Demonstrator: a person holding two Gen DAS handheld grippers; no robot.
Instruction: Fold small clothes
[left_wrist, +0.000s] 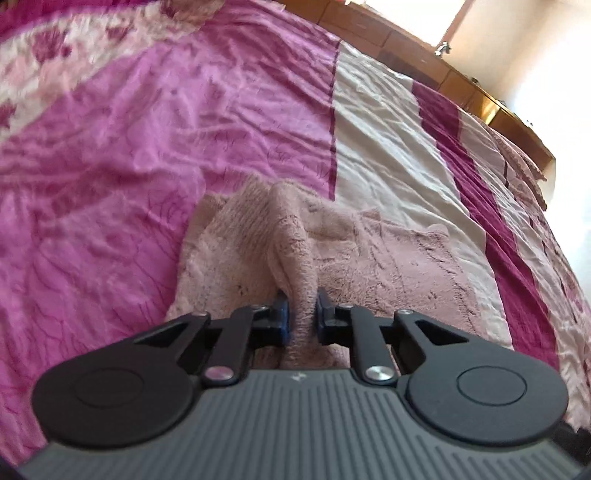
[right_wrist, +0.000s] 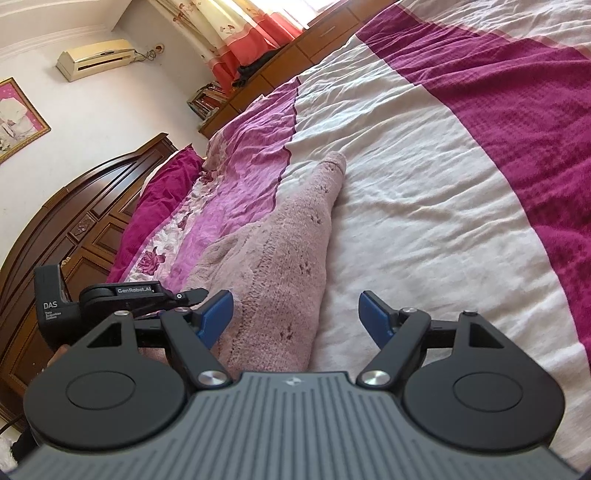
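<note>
A small fuzzy pale-pink garment lies on the bedspread. In the left wrist view my left gripper is shut on a raised fold of it, the cloth pinched between the blue pads and pulled up into a ridge. In the right wrist view the same garment stretches away from the camera over the white band of the bedspread. My right gripper stands open over its near end, the left pad above the cloth and nothing pressed between the pads. The left gripper's body shows at the left.
The bed carries a pink, white and magenta striped cover. A dark wooden headboard and magenta pillow lie left. Wooden cabinets run along the far side, with curtains and an air conditioner on the wall.
</note>
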